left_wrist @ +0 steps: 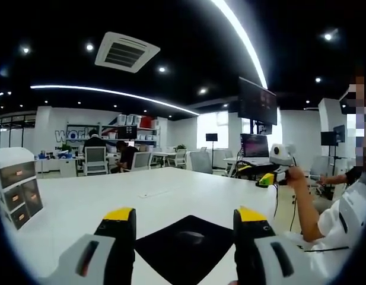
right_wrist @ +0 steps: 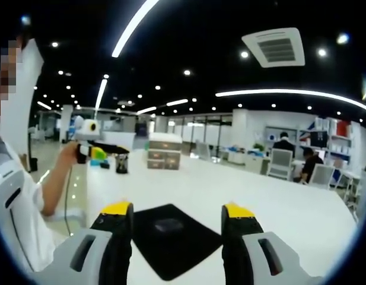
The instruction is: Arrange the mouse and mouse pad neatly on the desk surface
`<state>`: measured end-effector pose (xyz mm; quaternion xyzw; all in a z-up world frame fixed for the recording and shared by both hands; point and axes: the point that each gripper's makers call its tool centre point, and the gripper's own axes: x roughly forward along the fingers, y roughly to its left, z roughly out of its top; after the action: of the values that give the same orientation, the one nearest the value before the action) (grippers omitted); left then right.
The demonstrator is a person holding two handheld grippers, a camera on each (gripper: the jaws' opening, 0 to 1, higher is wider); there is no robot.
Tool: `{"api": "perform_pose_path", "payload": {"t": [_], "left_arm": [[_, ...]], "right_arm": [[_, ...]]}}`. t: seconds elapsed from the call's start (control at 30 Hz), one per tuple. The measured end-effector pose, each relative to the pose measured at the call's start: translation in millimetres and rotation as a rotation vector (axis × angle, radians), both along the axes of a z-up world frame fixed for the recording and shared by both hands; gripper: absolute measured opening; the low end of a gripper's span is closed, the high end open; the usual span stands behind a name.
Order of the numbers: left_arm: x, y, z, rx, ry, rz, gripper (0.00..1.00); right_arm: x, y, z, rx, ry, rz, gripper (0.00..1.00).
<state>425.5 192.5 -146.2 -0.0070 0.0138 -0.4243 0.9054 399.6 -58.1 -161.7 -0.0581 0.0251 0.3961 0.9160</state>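
A dark mouse [right_wrist: 168,225] sits mid-pad on the flat black mouse pad [right_wrist: 171,238], whose corner points toward 12 o'clock; the mouse's heading is unclear. Around them lies a smooth white desk [right_wrist: 277,208] in an open office. Left gripper [left_wrist: 185,217] and right gripper [right_wrist: 177,212] hover with jaws apart, empty. Drawer unit [left_wrist: 16,187] at 9 o'clock.

A broad white desk [left_wrist: 111,202] carries a black mouse pad [left_wrist: 185,246] near its front edge, a small drawer unit [left_wrist: 16,184] far left, and possibly a thin flat item [left_wrist: 153,193] mid-table.

Both views low over desk [left_wrist: 171,196], facing across; share mouse pad [left_wrist: 185,246].
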Motion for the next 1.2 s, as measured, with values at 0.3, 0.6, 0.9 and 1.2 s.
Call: {"api": "perform_pose_path", "payload": {"t": [0.3, 0.6, 0.9, 1.2], "left_arm": [[1.4, 0.1, -0.5, 0.000, 0.002, -0.002, 0.67], [0.6, -1.5, -0.7, 0.003, 0.002, -0.004, 0.66], [-0.1, -2.5, -1.4, 0.004, 0.002, -0.007, 0.66], [0.6, -2.4, -2.1, 0.007, 0.004, -0.007, 0.66]], "right_arm": [[1.4, 0.4, -0.4, 0.001, 0.004, -0.002, 0.57], [1.6, -0.8, -0.5, 0.004, 0.002, -0.005, 0.56], [0.0, -1.6, 0.2, 0.005, 0.001, -0.006, 0.56], [1.1, -1.9, -1.8, 0.003, 0.005, -0.005, 0.56]]}}
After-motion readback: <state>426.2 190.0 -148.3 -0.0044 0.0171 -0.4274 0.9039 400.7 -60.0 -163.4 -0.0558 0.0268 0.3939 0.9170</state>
